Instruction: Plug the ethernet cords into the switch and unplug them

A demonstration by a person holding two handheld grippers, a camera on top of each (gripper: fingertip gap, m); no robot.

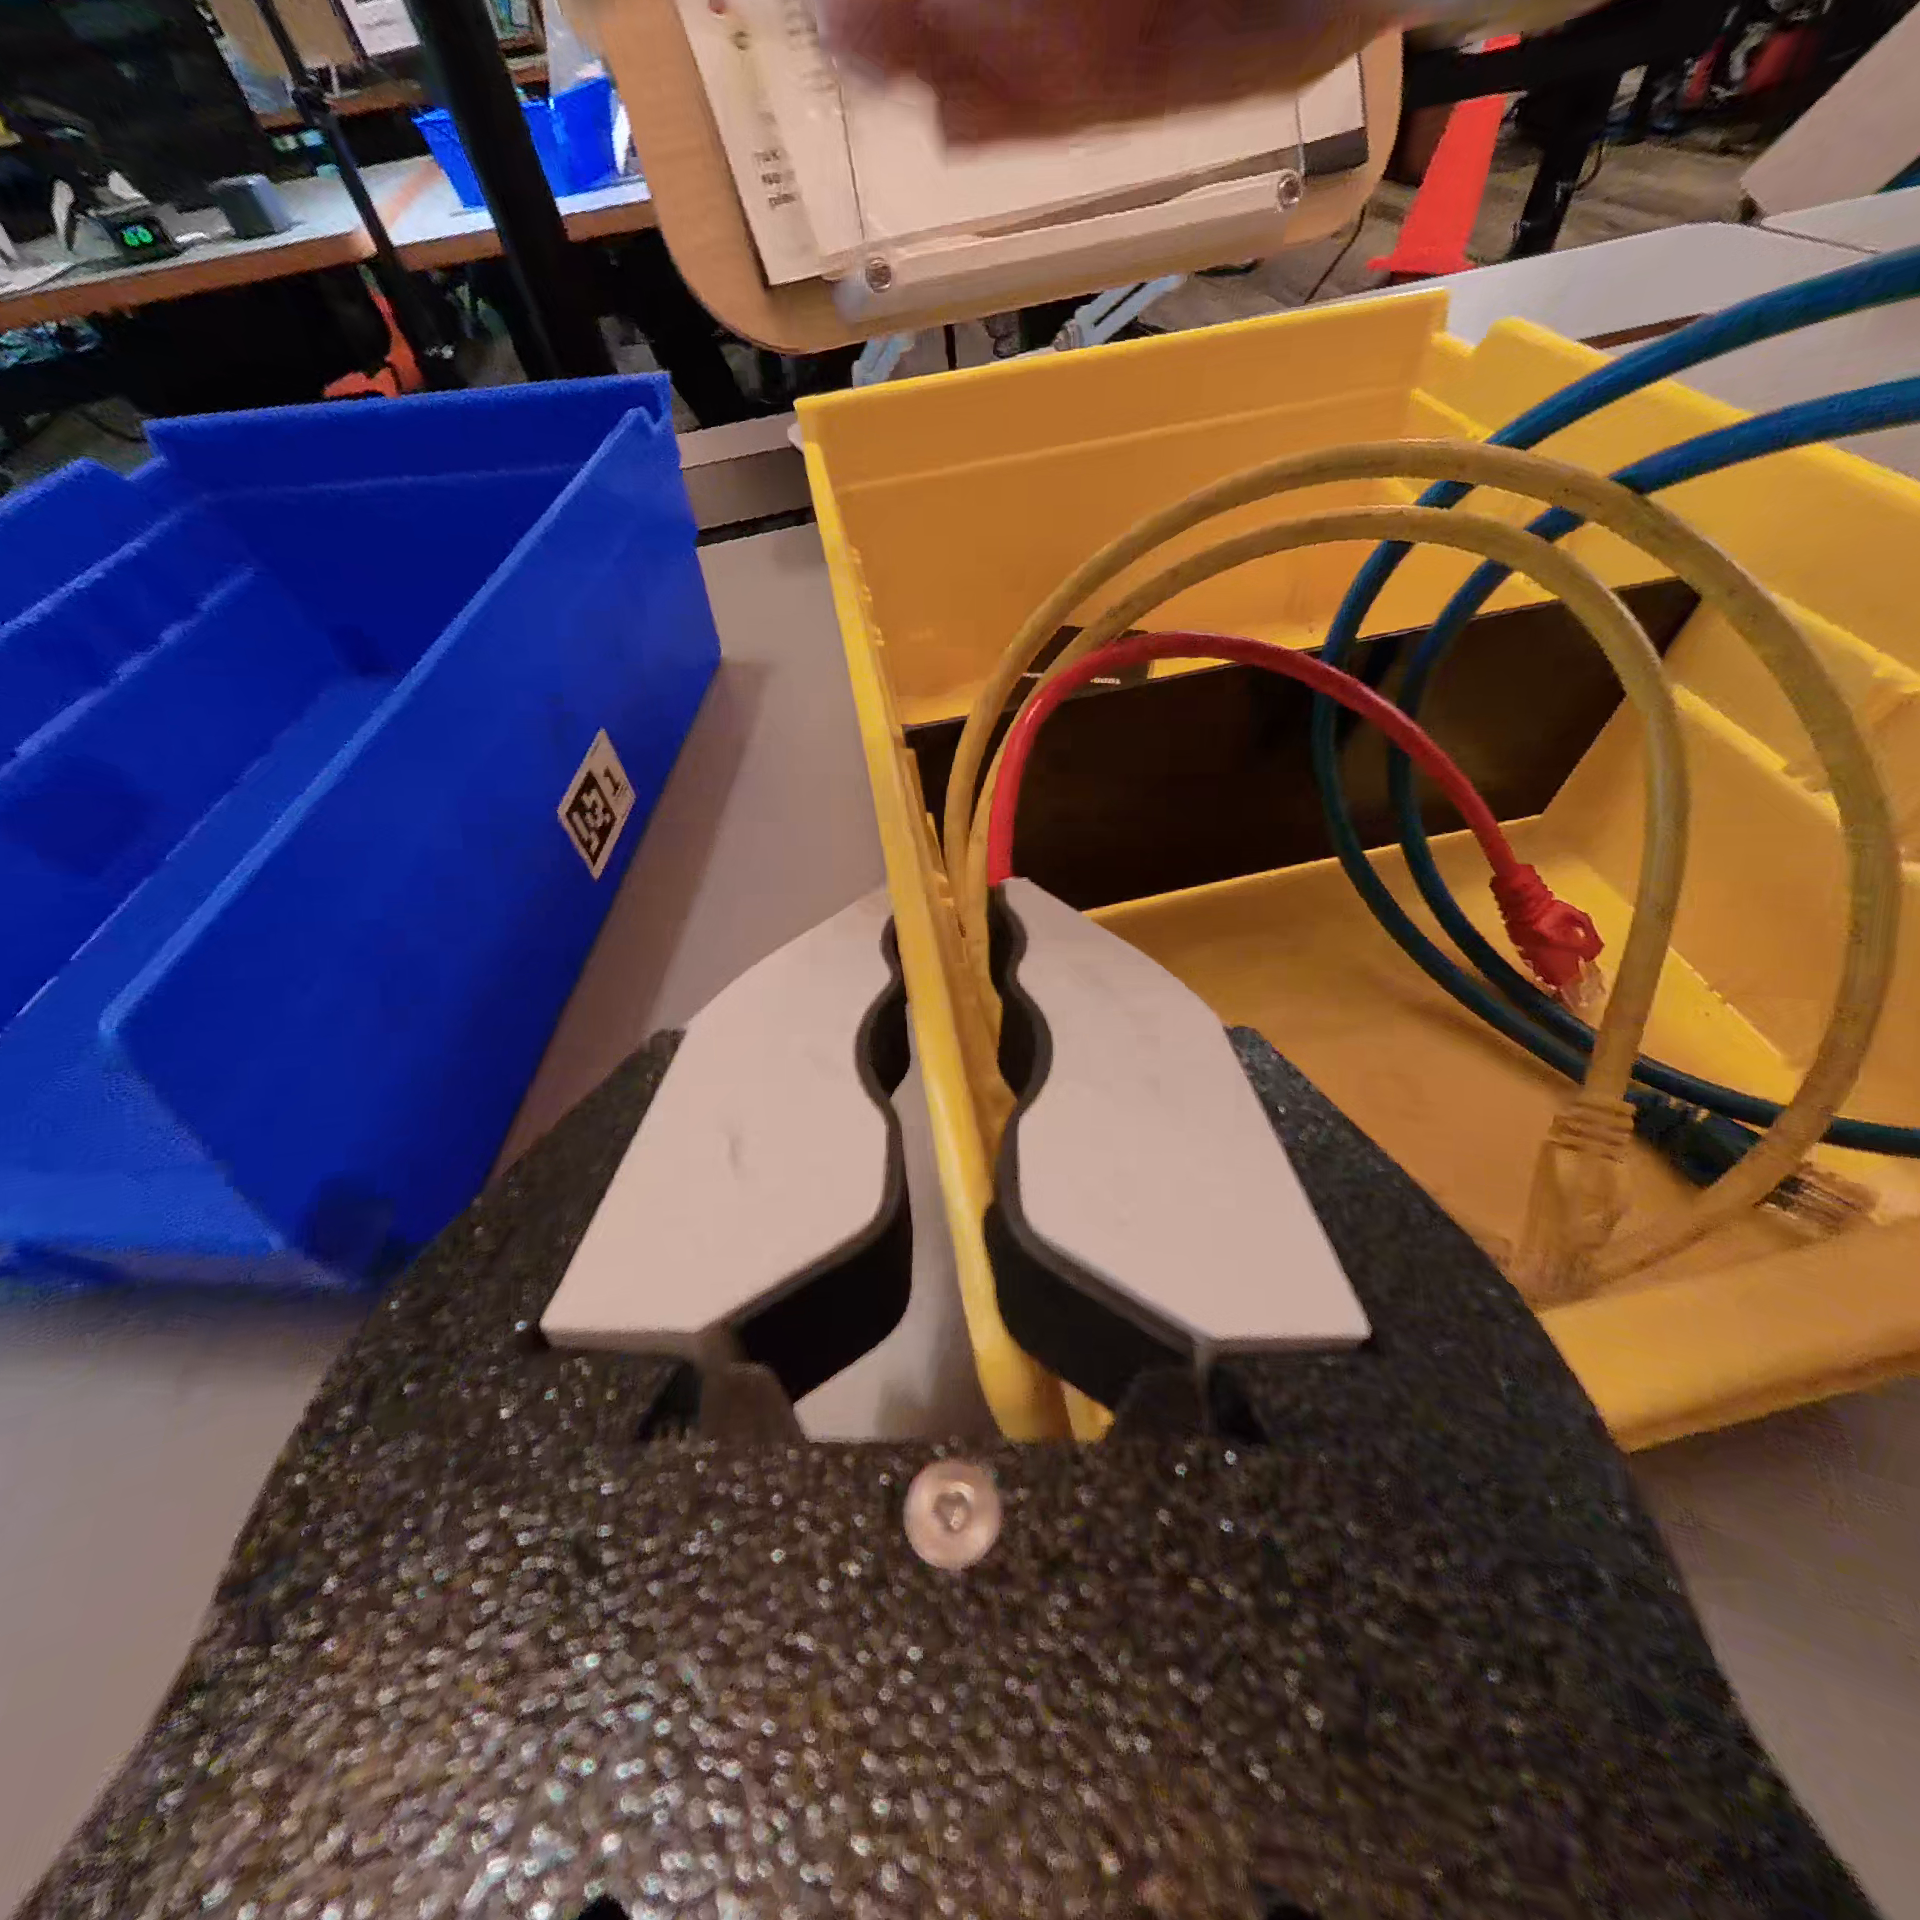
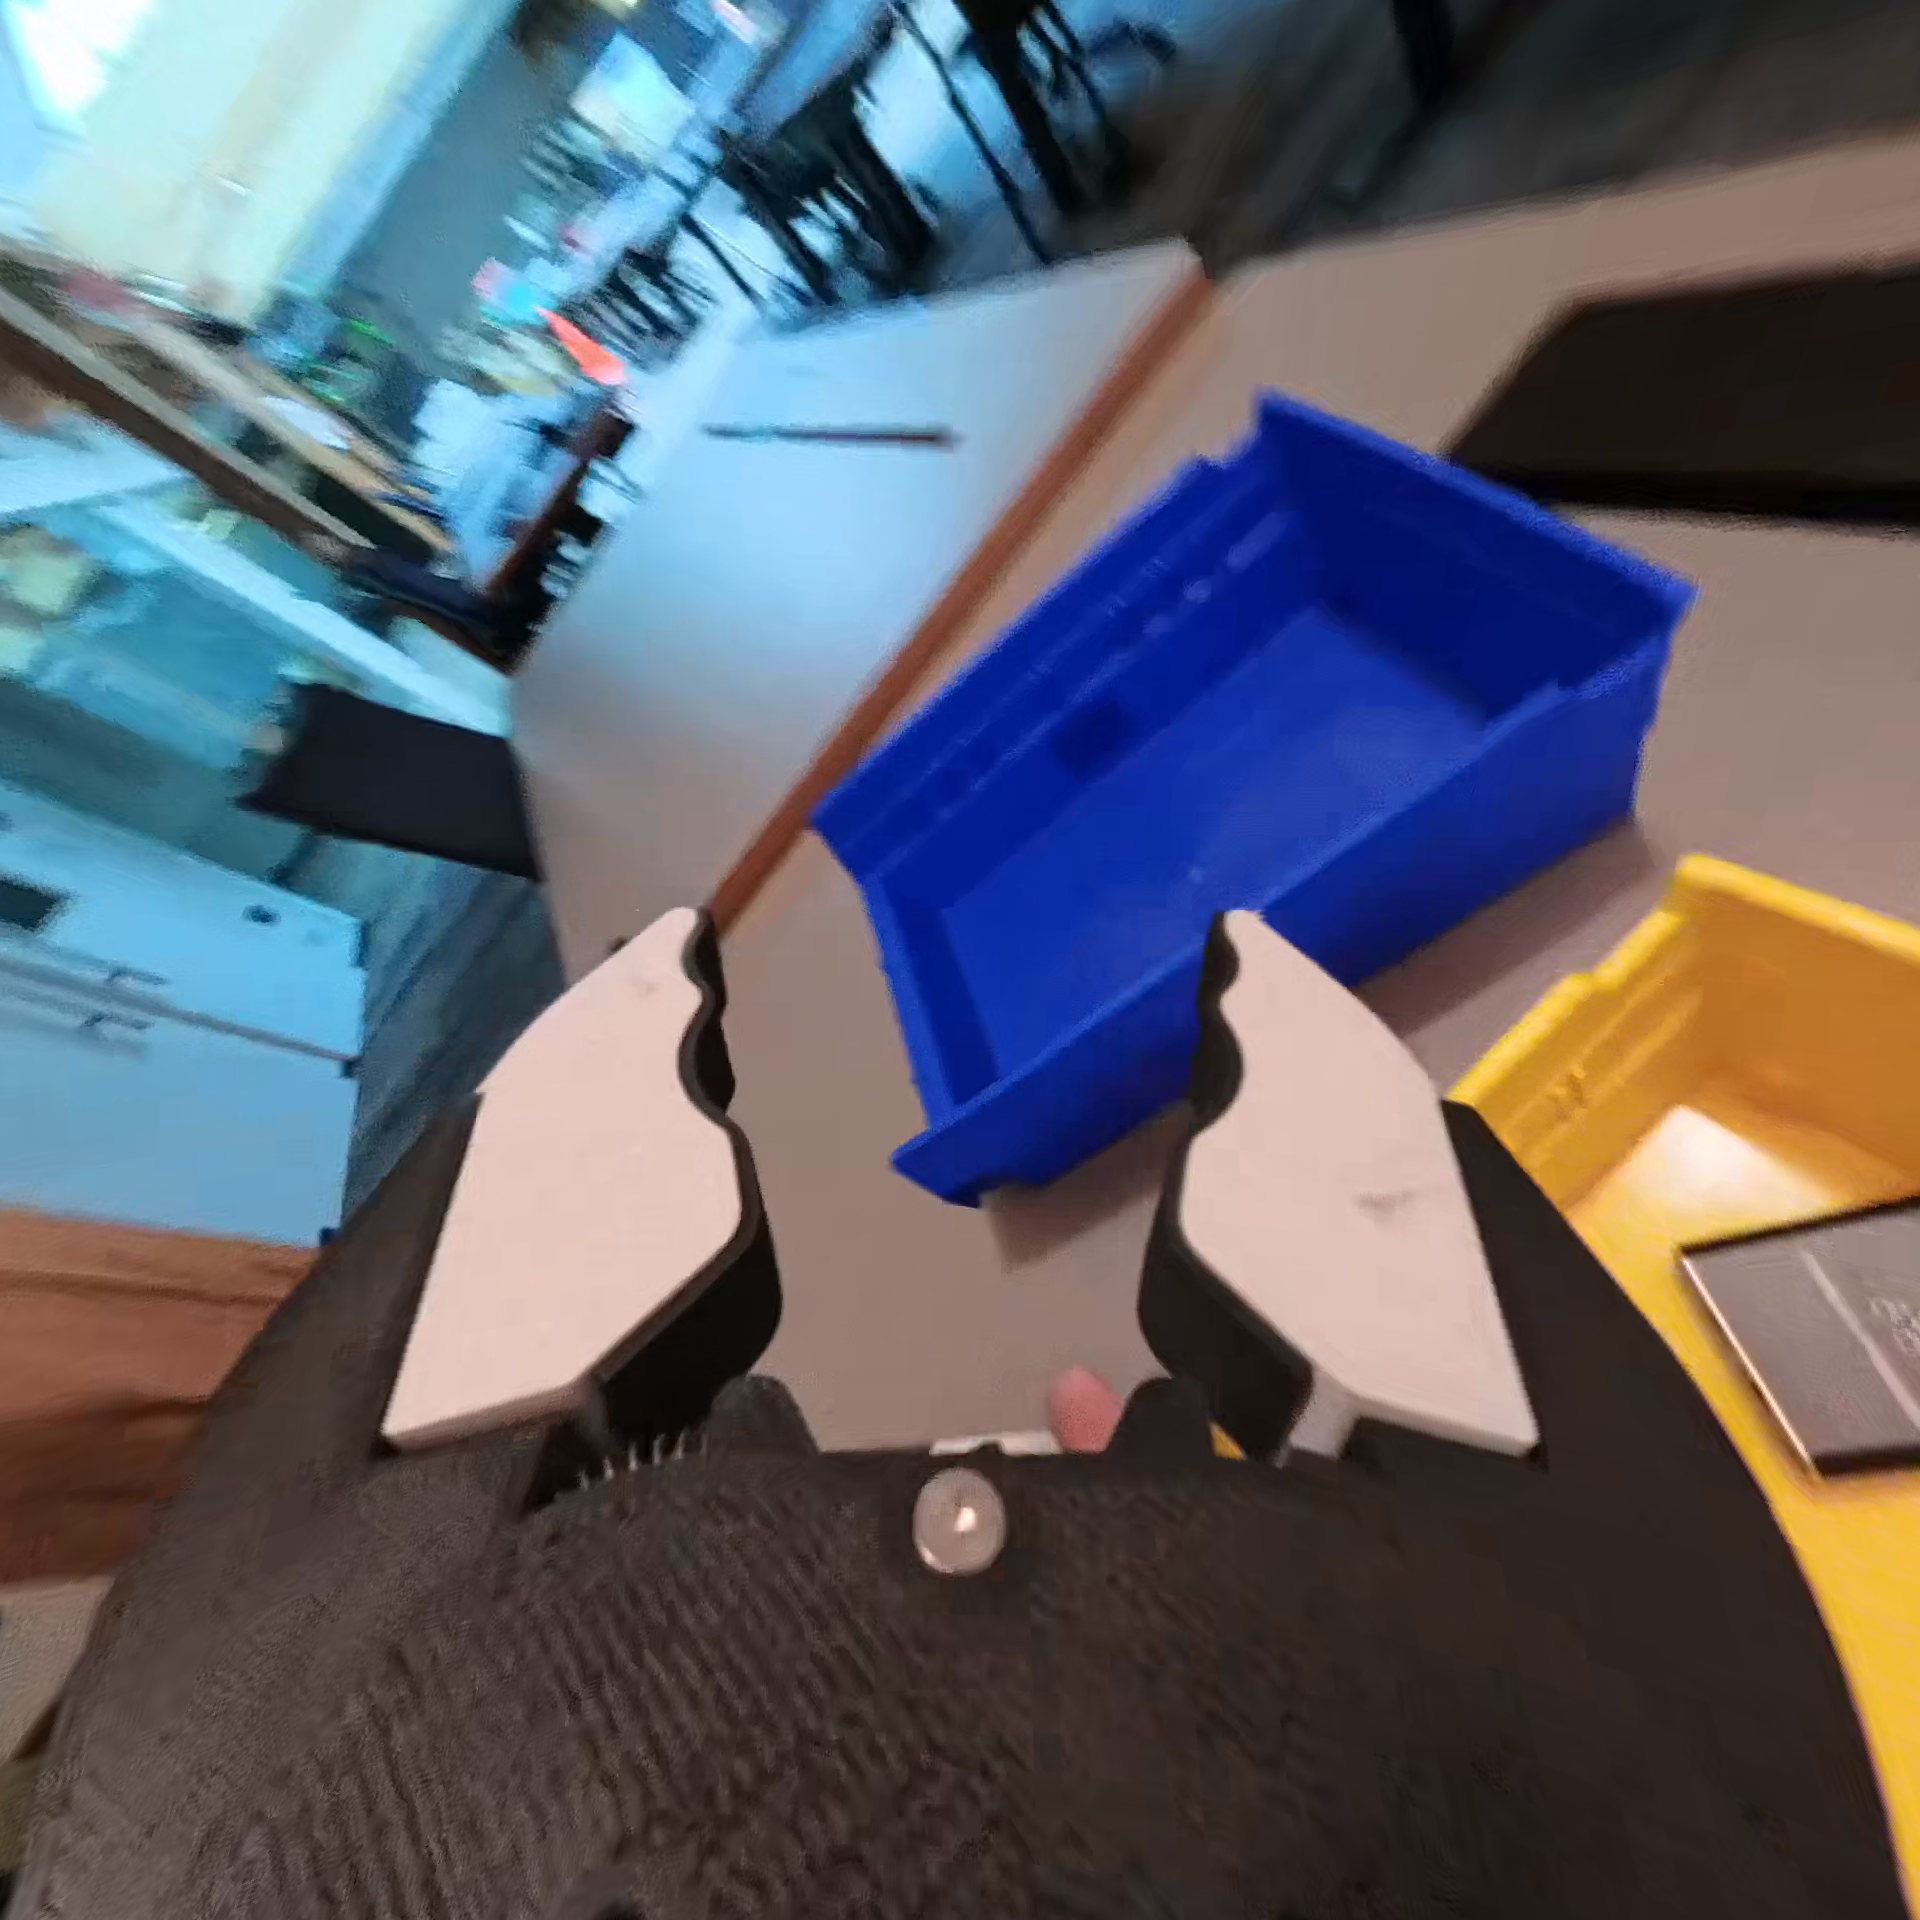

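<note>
A yellow bin point(image 1: 1091, 468) holds a black switch point(image 1: 1247, 769) and several ethernet cords: a red cord point(image 1: 1351, 691), a looped beige cord point(image 1: 1662, 727) and a blue cord point(image 1: 1351, 831). The red plug point(image 1: 1548, 935) and a beige plug point(image 1: 1579, 1153) lie loose in the bin. The cords' other ends are hidden behind my left fingers. My left gripper point(image 1: 951, 925) is shut on the bin's left wall. My right gripper point(image 2: 966, 925) is open and empty above the table, tilted, with the yellow bin point(image 2: 1558, 1081) and switch point(image 2: 1818, 1340) at its right.
An empty blue bin point(image 1: 312, 831) stands left of the yellow bin, with a narrow strip of table between them; it also shows in the right wrist view point(image 2: 1247, 790). A chair back with a paper sleeve point(image 1: 935, 208) stands behind the table. The table's far edge point(image 2: 935, 644) runs past the blue bin.
</note>
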